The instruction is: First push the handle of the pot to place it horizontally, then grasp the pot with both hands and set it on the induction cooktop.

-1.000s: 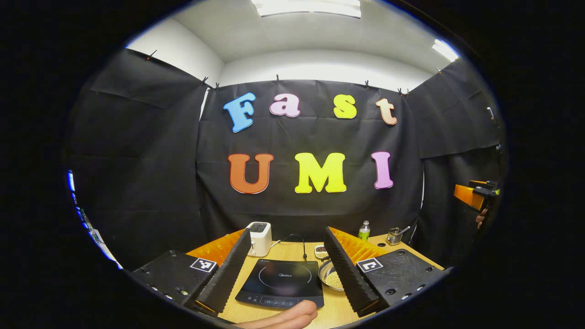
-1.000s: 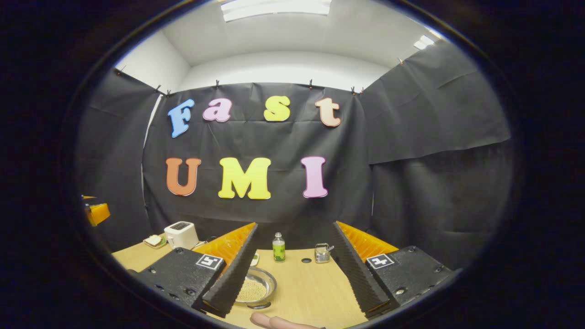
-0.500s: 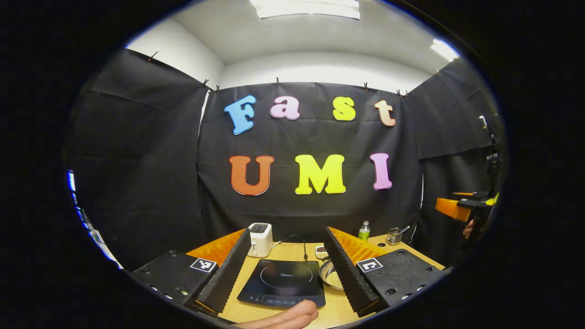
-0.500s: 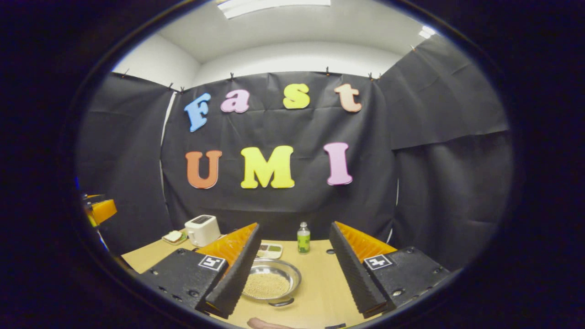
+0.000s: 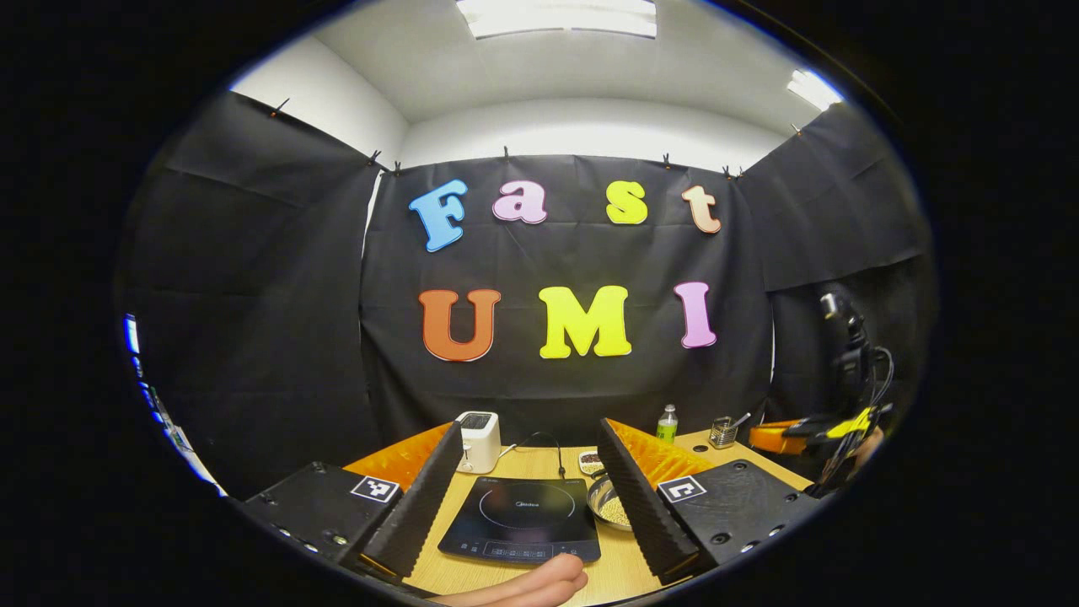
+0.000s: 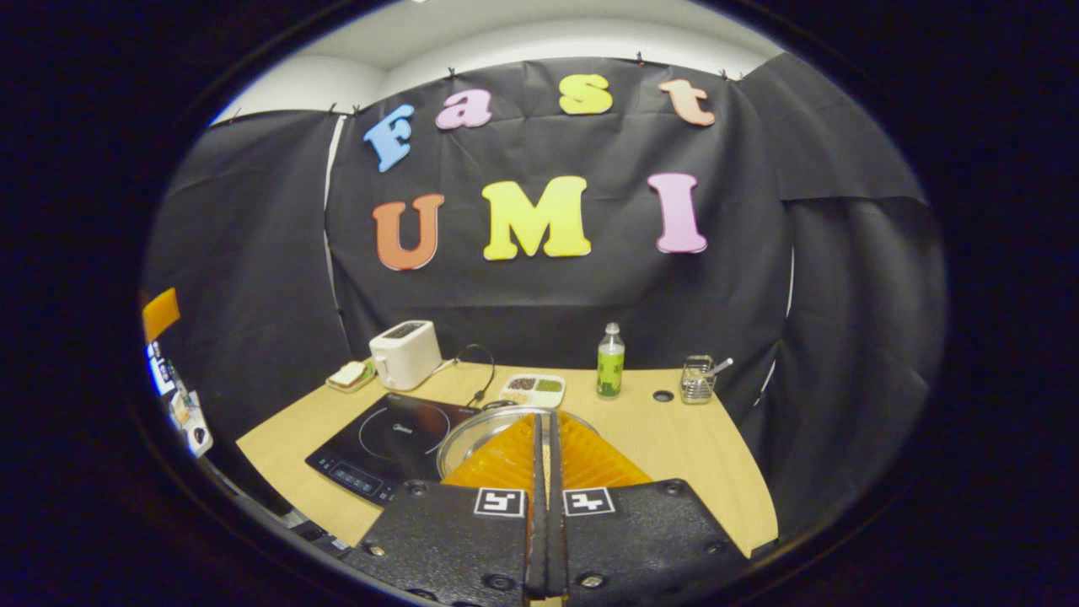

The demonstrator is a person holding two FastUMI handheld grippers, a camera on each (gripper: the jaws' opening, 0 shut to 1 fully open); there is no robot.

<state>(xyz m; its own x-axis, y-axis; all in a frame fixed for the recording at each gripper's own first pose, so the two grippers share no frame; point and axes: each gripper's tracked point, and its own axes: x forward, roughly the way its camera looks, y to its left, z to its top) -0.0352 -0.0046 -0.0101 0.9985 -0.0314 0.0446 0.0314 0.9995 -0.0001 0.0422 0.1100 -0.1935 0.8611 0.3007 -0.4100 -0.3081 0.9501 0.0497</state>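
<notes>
Closing: right gripper [image 6: 544, 419]. Half a second ago its fingers stood wide apart; they now meet with nothing between them. It has also tipped downward, so the right gripper view takes in far more of the table [image 6: 674, 455] than before.

Item, pot [image 6: 472, 426]: a shallow metal pan of pale grains, resting on the table just beside the right edge of the cooktop [image 6: 388, 443], not on it. The shut fingers point over its near rim. Its handle is hidden behind them, so how it lies cannot be told.

Item, left gripper [image 5: 529, 426]: fingers spread wide, holding nothing, hanging above the cooktop's near edge, much as it was a second ago. A fingertip [image 5: 539, 583] of the holding hand shows at the bottom of the left gripper view.

Item, background: toaster [image 6: 405, 354], bottle [image 6: 609, 361], divided snack tray [image 6: 533, 388], wire holder [image 6: 696, 379], all at the back, well apart from the pot.

Reading: shut fingers likely serve as a blunt pusher, so the handle-turning step looks about to begin. The two-handed lift is not yet started.
</notes>
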